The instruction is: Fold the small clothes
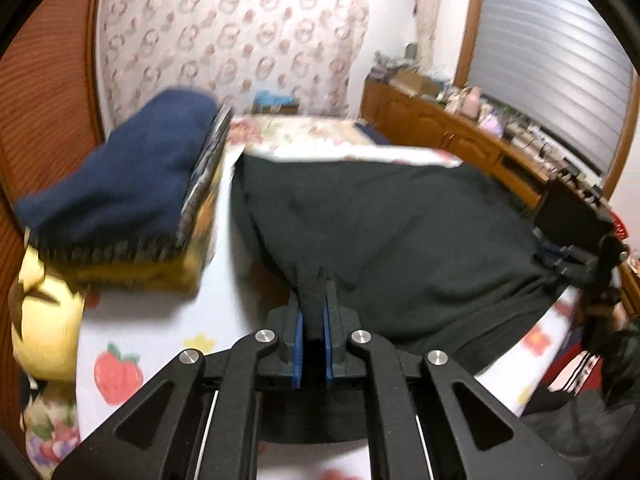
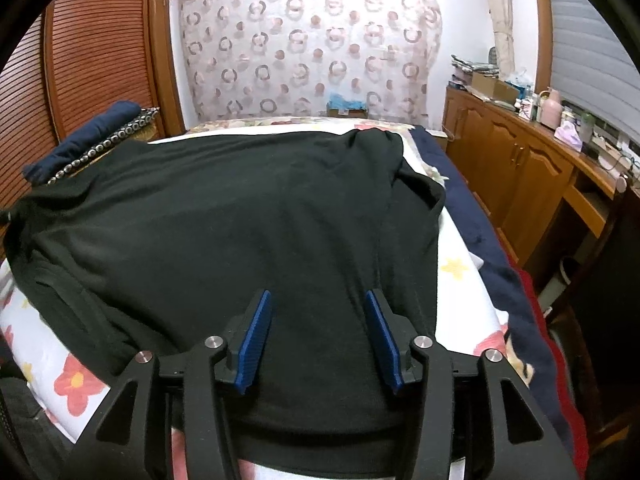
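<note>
A black garment lies spread over the flowered bed sheet, with one sleeve bunched at its far right. In the left wrist view my left gripper is shut on a pinched fold at the near edge of the black garment, and the cloth rises in a small ridge between the blue pads. My right gripper is open low over the garment's near part. Its blue pads stand well apart with only flat cloth beneath them.
A folded navy cloth tops a stack at the left, above a yellow plush cushion. A navy blanket runs along the bed's right side. A cluttered wooden sideboard lines the right wall. A slatted wooden door stands at the left.
</note>
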The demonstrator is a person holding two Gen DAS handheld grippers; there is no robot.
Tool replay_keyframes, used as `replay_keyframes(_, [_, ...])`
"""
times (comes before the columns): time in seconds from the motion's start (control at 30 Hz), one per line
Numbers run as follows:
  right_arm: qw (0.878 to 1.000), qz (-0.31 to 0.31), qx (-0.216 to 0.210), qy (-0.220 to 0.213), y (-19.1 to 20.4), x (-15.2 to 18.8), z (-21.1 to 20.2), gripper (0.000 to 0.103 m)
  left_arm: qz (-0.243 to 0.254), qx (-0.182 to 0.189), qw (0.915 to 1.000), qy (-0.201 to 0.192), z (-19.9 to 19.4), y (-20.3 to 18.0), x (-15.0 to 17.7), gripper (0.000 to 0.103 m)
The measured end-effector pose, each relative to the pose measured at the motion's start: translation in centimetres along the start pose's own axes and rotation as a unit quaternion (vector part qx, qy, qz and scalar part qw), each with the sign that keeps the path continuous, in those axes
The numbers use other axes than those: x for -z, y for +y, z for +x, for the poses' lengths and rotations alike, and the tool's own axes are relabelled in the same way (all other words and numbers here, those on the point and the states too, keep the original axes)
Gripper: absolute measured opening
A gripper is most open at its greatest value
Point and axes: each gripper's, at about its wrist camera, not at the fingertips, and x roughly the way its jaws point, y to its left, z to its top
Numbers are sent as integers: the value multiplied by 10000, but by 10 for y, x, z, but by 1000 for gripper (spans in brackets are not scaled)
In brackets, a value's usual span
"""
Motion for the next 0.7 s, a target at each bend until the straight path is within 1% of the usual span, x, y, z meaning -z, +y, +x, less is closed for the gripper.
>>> replay_keyframes(0.03, [10000,-3,-40,20,0,-1,2,61,40,83,9999,-93,-4,-6,-8,8])
replay_keyframes(0.1, [10000,-49,-49,69,1,-3,2,64,92,271,9994,-220,-8,-18,-22,8])
replay_keyframes(0.23, [9999,37,-74,129,-2,-7,-2,64,350,611,9968,-372,-5,-48,-51,8])
replay_keyframes(0.43, [9997,181,107,-105,-16,-17,-24,64,841,1027,9899,-504,10,-103,-87,8])
replay_keyframes(0.7, [9989,213,294,-290,-26,-17,-40,64,1257,1584,9780,-507,22,-165,-116,8])
